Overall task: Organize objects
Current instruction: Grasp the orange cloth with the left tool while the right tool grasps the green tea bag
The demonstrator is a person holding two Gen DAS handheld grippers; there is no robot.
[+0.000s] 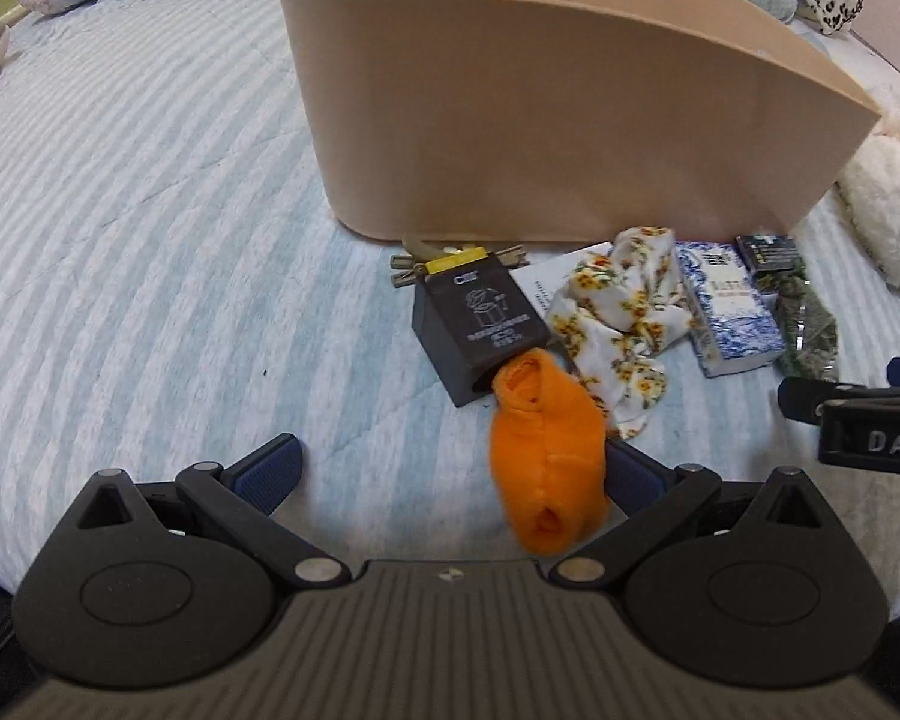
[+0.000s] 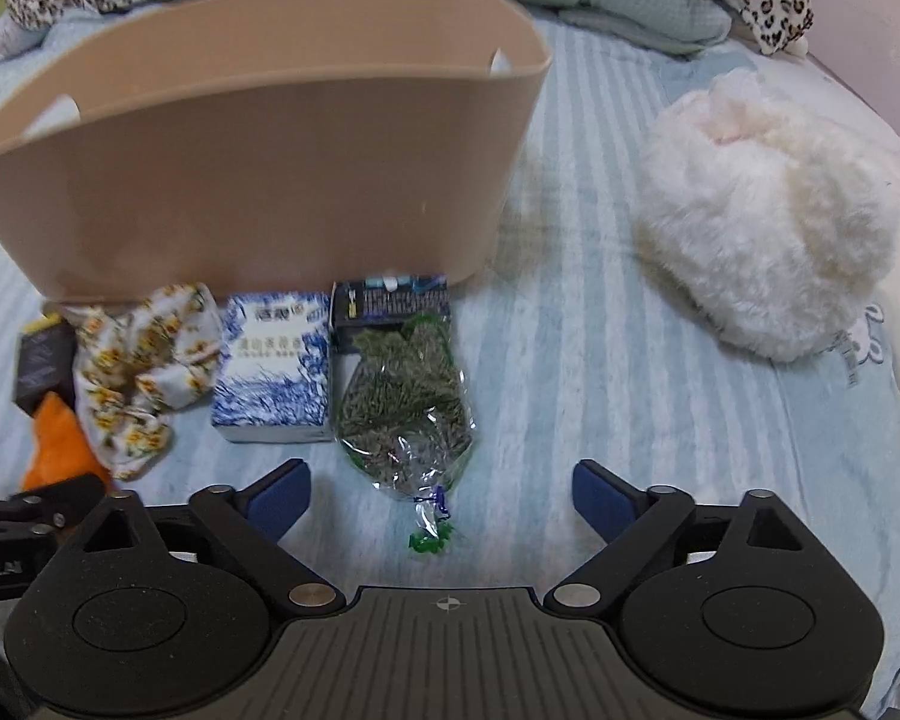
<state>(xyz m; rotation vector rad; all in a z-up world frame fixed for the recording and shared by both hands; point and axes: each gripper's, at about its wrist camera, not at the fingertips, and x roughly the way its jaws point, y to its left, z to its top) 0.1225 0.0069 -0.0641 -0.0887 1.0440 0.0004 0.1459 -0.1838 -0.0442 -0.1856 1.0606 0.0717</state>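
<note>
The left hand-held gripper stood wide open over the bed, its right finger touching an orange plush, a soft, rounded lump with a stitched seam, that it did not grip; the plush's far end lay against a dark box in front of the tan bin. Beside the box sat a floral cloth, a blue-and-white book and a clear bag of green leaves. The right hand-held gripper was also wide open and held nothing, with the bag's tied end between its fingers
</note>
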